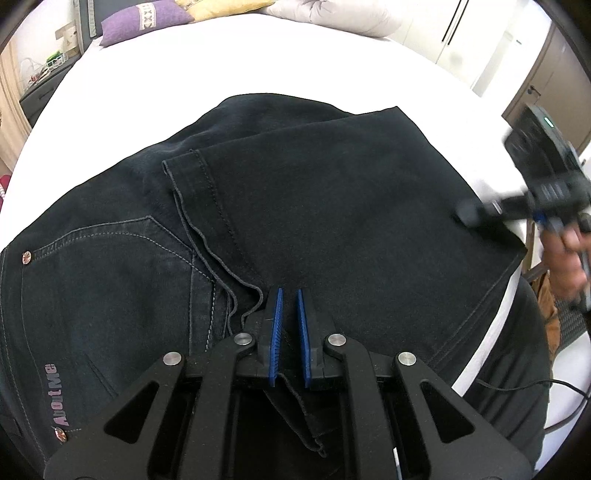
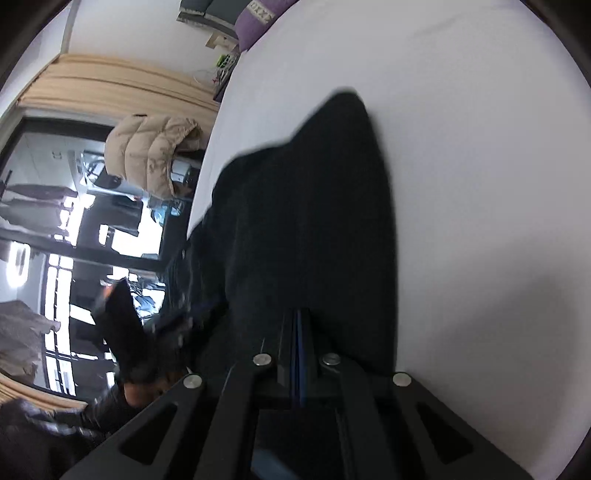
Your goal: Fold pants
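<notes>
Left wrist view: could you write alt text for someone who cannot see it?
Dark pants lie partly folded on a white bed, hem edge pinched by the left gripper. The right gripper, blurred, touches the fold's right side; pillows sit behind.

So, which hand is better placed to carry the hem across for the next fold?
Probably the left. The left tool is already closed on the leg hem of the pants, near the pocket. The right tool is shut and only rests at the folded edge.
</notes>
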